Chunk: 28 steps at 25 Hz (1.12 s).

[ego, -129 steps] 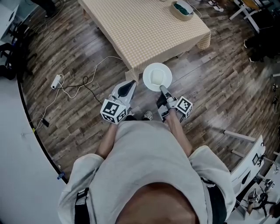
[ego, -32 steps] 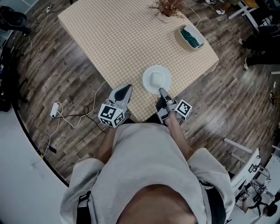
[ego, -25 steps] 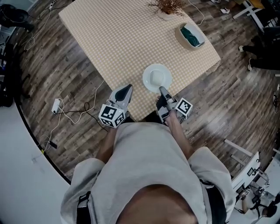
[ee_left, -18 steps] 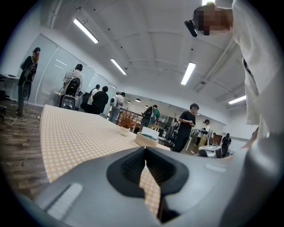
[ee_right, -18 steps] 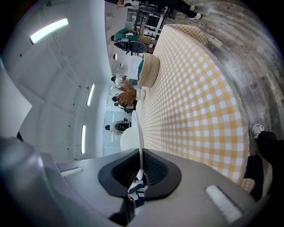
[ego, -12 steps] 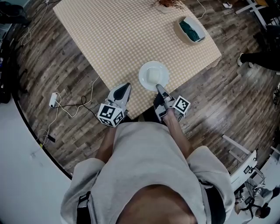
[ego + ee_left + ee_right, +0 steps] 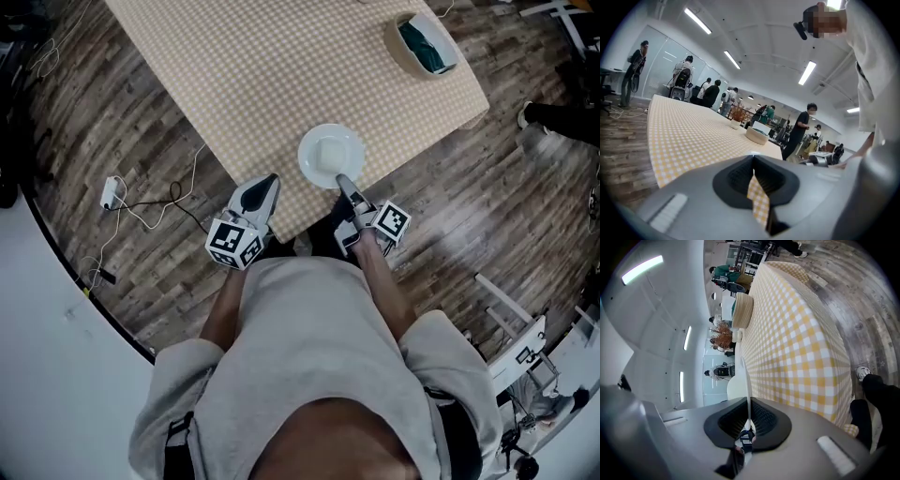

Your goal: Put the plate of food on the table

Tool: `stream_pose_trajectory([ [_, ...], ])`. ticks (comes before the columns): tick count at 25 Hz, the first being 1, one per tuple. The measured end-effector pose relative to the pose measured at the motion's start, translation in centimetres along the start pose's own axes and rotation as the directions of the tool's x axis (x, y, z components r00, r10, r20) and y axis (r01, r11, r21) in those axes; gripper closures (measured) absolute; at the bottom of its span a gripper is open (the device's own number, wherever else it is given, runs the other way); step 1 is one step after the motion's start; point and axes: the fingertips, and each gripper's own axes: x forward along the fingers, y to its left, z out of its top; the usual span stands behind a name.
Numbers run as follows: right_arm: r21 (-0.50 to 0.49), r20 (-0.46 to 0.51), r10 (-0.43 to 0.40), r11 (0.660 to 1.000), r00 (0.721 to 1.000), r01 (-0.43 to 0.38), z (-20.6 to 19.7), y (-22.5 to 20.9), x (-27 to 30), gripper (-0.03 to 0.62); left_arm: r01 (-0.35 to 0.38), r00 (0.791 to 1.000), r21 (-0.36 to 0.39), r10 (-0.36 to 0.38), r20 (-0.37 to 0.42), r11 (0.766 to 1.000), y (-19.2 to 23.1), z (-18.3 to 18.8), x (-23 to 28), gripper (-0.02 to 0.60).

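The right hand-held gripper (image 7: 343, 180), jaws closed tight on the near rim of the white plate (image 7: 330, 155), holds it level over the near edge of the bench (image 7: 244, 75) for setting down, while the left hand-held gripper (image 7: 267, 183) hangs beside it, closed and empty.

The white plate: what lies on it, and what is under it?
A pale squarish piece lies on the plate; the checked tablecloth is below. Whether the plate touches it is hidden.
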Motion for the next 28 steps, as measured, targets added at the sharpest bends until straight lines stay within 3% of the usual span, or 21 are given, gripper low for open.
stream_pose_trajectory([
  [14,0.015,-0.026,-0.030,0.999,0.999,0.030,0.2,-2.0,0.0,0.582,-0.015,1.000,-0.040,0.014,-0.023,0.999,0.3,-1.9,0.7,0.572],
  [28,-0.005,-0.046,-0.011,1.000,0.999,0.011,2.6,-0.2,5.9,0.582,-0.038,0.999,-0.068,0.037,-0.027,0.997,2.2,-1.6,0.5,0.572],
])
